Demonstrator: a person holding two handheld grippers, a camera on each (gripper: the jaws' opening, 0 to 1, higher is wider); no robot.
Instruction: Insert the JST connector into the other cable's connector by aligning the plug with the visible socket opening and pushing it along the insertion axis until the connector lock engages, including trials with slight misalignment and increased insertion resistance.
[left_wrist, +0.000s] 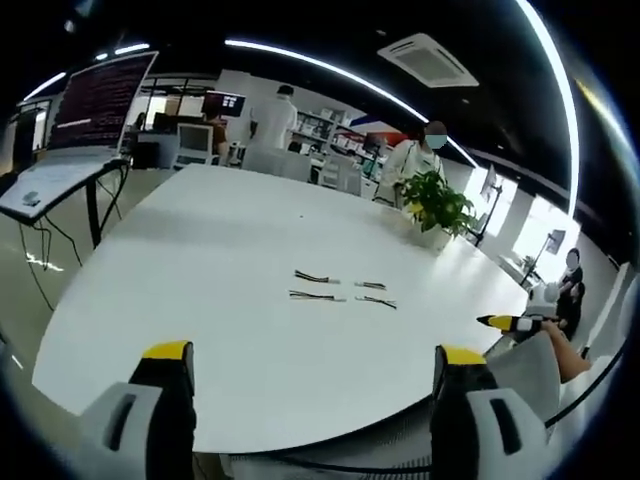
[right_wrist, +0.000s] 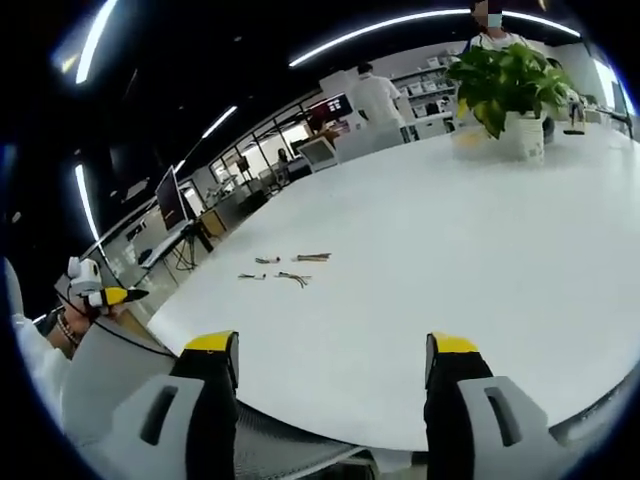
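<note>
Reaching comes first: both claws, left claw (left_wrist: 312, 365) and right claw (right_wrist: 333, 355), hang released, well apart from the cables (left_wrist: 343, 287) lying mid-bench (left_wrist: 200, 250); approach low, grip near connectors.

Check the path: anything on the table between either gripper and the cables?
Nothing visible. The cables lie loose in a small cluster on the white table, with bare tabletop between them and the left gripper and right gripper, both open and empty. The potted plant sits well beyond them.
</note>
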